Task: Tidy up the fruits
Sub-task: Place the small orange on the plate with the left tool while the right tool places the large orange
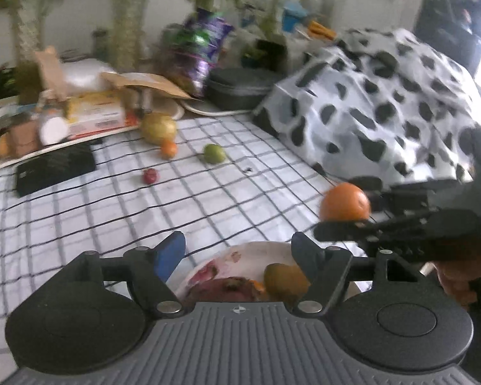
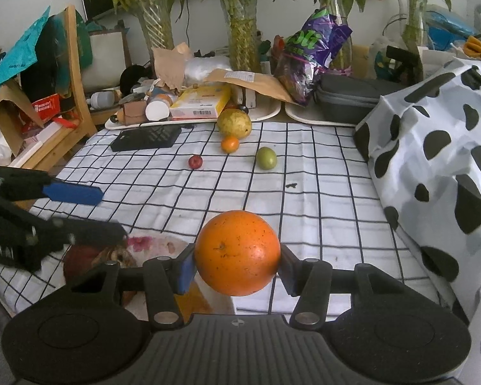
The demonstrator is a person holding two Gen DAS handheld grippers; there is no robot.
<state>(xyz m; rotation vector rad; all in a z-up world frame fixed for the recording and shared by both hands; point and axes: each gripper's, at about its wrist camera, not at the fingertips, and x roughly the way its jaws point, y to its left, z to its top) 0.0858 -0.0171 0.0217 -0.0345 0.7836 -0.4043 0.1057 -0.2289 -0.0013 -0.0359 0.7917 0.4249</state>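
- The right tool (image 2: pixel 237 271) has a big orange (image 2: pixel 237 256) pinched between its two blue pads, one pressing each side, so the fruit hangs above the checked cloth (image 2: pixel 320 199) on the tabletop.
- Just left of that tool and a little below it sits a white plate (image 2: pixel 163 245), stained pink, with a dark reddish fruit (image 2: pixel 80 258) lying in it.
- The left tool (image 1: pixel 237 256) stands with its jaws well apart and nothing between the pads; it is right over the plate.
- Under the left tool, the plate shows the reddish fruit at the left and a brownish-green fruit (image 1: pixel 283 277) beside it at the right, close to the right-hand finger.
- From the left tool's side, the held orange is off to the right and slightly ahead, just beyond the plate's edge.
- Farther ahead of both tools, loose on the cloth: a small red fruit (image 2: pixel 195 161), a green round fruit (image 2: pixel 266 158) to its right, a small orange fruit (image 2: pixel 230 144) behind and between them, and a large yellow-green fruit (image 2: pixel 234 123) just behind that one at the cloth's far edge.
- A black flat box (image 2: pixel 146 138) lies ahead and to the left of these fruits.
- To the right of the right tool rises a white covering with black spots (image 2: pixel 433 147).
- Behind everything is a clutter of trays, packets and glass vases with green plants.
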